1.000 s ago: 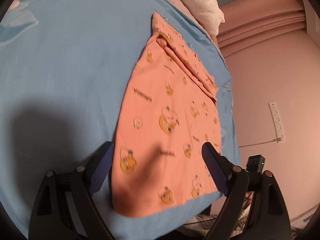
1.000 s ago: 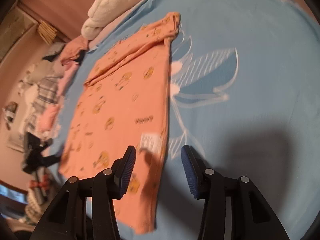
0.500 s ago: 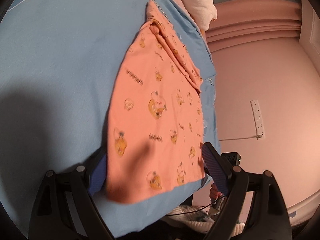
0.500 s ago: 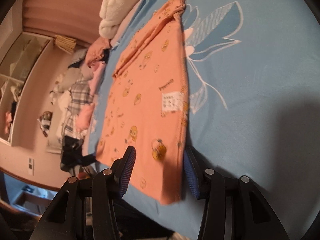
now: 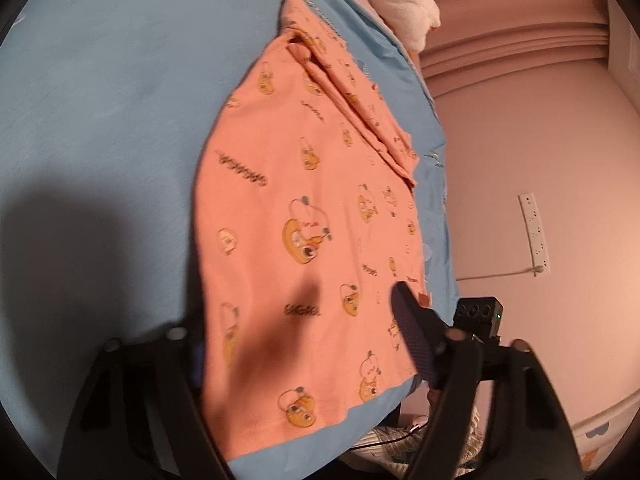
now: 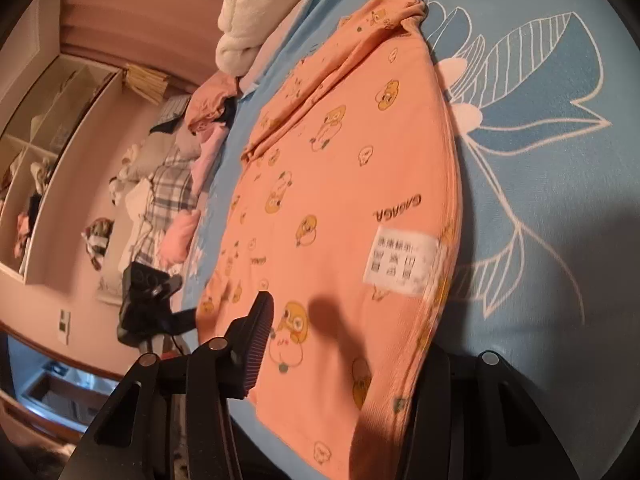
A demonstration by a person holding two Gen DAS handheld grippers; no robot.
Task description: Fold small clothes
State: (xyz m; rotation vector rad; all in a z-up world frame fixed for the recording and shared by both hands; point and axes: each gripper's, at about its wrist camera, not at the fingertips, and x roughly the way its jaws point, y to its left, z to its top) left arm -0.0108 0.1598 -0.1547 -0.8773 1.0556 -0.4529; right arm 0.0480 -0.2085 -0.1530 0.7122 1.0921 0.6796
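Note:
A small orange garment (image 5: 304,216) with cartoon prints lies flat on the blue bed sheet (image 5: 100,100). In the left wrist view my left gripper (image 5: 304,340) is open, its fingers straddling the garment's near edge, the left finger hidden under the fabric. In the right wrist view the garment (image 6: 344,184) shows a white care label (image 6: 404,264). My right gripper (image 6: 348,344) is open around the garment's near corner; its right finger is hidden behind the fabric edge.
A white towel (image 6: 256,20) and a pile of clothes (image 6: 168,184) lie beyond the garment near the bed's edge. A black camera device (image 6: 144,304) stands beside the bed. A pink wall with a socket strip (image 5: 534,236) is to the right.
Both grippers have moved forward and lower onto the garment's near edge. The fabric now lies between the fingers of each gripper, with one finger of each slipped under it.

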